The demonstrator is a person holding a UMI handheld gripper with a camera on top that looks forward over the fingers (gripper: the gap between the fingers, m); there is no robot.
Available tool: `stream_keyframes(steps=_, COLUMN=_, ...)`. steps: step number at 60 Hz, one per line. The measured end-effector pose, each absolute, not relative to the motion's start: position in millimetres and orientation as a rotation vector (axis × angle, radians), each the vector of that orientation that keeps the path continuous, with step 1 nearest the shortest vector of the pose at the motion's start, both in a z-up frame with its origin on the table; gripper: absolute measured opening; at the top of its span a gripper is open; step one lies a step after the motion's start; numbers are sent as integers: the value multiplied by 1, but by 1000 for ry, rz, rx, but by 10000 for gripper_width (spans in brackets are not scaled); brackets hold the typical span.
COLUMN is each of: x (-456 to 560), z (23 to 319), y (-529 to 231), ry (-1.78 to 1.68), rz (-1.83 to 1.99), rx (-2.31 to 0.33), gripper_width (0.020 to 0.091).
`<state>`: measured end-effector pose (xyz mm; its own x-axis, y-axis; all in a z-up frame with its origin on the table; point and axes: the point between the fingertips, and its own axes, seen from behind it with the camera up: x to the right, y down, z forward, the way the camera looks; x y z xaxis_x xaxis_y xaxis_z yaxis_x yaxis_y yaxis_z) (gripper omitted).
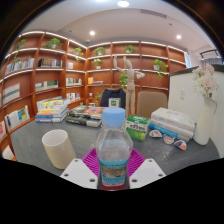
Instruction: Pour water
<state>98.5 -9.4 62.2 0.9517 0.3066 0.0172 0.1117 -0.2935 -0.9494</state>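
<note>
The gripper has its fingers clamped on the capped water bottle, held upright just right of the cup, so the carry-and-tilt toward that cup looks next

My gripper is closed on a clear, glossy plastic bottle with a smooth blue cap, magenta pads matt. The cup looks matt cream, the table dull grey, the shelves polished wood.

One camera rides the gripper, low over the table, facing the bookshelves.
</note>
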Motion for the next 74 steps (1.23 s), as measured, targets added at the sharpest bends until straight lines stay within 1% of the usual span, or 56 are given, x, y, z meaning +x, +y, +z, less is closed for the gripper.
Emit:
stream_keyframes(steps=1, x=98, z=62, y=-10, ry=-308, rz=196, rx=-1870, gripper_width=311)
stream_keyframes(steps=6, x=99, z=63, y=-9, ry=-293, rz=194, rx=-1866, gripper_width=409)
stream_keyframes(steps=12, x=103, z=61, y=-10, ry=-303, rz=149, rx=-1872, gripper_width=494)
stream_keyframes(steps=17, x=112, z=58, y=-13, ry=-296, rz=93, rx=-1887, gripper_width=655)
stream_keyframes(steps=20, x=114, z=61, y=-18, ry=-290, rz=80, rx=-1877, gripper_width=708)
stream_keyframes(steps=25, x=113, z=66, y=-35, ry=-252, rz=125, rx=-1878, gripper_width=712)
stream_keyframes(steps=29, x=114, z=70, y=-51, ry=-208, rz=170, rx=-1885, gripper_width=732)
stream_keyframes(steps=34, x=122, z=80, y=-71, ry=-150, rz=185, rx=-1872, gripper_width=754)
stream_keyframes(steps=41, x=136, z=96, y=-94, ry=-79, rz=136, rx=-1851, gripper_width=768)
stream_keyframes(steps=55, x=156, z=125, y=-130, ry=-42, rz=18, rx=-1802, gripper_width=772)
stream_keyframes(steps=74, x=158, z=139, y=-141, ry=-23, rz=7, rx=-1769, gripper_width=777)
